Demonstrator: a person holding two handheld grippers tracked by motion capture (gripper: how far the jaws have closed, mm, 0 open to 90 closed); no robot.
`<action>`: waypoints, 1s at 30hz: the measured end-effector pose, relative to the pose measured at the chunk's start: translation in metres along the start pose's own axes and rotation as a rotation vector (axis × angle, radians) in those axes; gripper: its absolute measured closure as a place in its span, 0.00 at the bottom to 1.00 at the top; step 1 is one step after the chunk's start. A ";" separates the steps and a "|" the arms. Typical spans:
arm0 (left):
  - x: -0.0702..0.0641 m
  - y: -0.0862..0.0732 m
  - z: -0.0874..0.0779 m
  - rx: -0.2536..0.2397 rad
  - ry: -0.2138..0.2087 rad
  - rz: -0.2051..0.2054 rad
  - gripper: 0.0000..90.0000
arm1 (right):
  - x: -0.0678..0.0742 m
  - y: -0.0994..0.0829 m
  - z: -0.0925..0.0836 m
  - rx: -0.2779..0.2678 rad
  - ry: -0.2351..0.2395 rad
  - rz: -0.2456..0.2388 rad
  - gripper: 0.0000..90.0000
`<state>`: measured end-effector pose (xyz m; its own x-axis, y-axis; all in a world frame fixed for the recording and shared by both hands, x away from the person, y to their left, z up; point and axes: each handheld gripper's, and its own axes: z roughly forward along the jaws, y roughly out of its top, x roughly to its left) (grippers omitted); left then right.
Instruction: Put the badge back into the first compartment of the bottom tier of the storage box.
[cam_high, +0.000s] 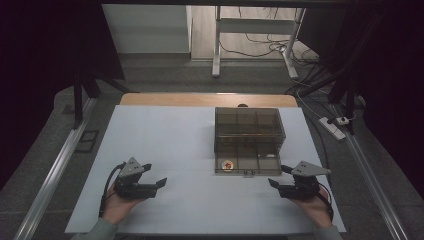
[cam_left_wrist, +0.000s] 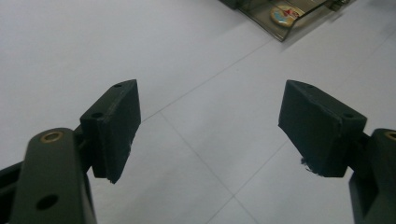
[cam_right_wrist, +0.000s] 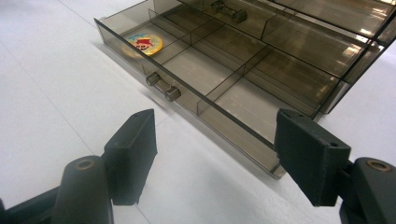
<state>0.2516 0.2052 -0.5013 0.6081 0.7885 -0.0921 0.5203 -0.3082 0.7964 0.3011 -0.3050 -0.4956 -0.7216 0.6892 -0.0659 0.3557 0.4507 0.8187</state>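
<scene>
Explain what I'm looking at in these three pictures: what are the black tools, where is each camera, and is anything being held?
A person sits at a white table and holds a hand tool with two jaws in each hand. The high view looks down from above: the left gripper is at the left, the right gripper at the right. The other two pictures come from small cameras riding on those grippers, looking out along their black jaws.

On the table stands a smoky clear box with its bottom drawer pulled out. The drawer is split into compartments; one end compartment holds a round colourful token. A small handle sits on the drawer's front.

Both grippers are open with nothing between the jaws. The right one faces the drawer.
</scene>
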 end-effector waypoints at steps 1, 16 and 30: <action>0.001 0.000 0.000 -0.007 -0.001 0.005 0.25 | 0.000 0.000 0.000 0.001 -0.001 -0.003 0.34; 0.003 -0.008 -0.001 0.024 0.006 -0.009 0.24 | 0.000 0.000 0.000 -0.002 -0.002 -0.010 0.34; 0.003 -0.009 0.000 0.030 0.006 -0.005 0.24 | 0.002 0.000 0.002 0.009 0.011 -0.007 0.34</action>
<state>0.2485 0.2104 -0.5088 0.6017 0.7933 -0.0928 0.5413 -0.3195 0.7778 0.3007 -0.3025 -0.4972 -0.7307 0.6796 -0.0651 0.3562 0.4609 0.8129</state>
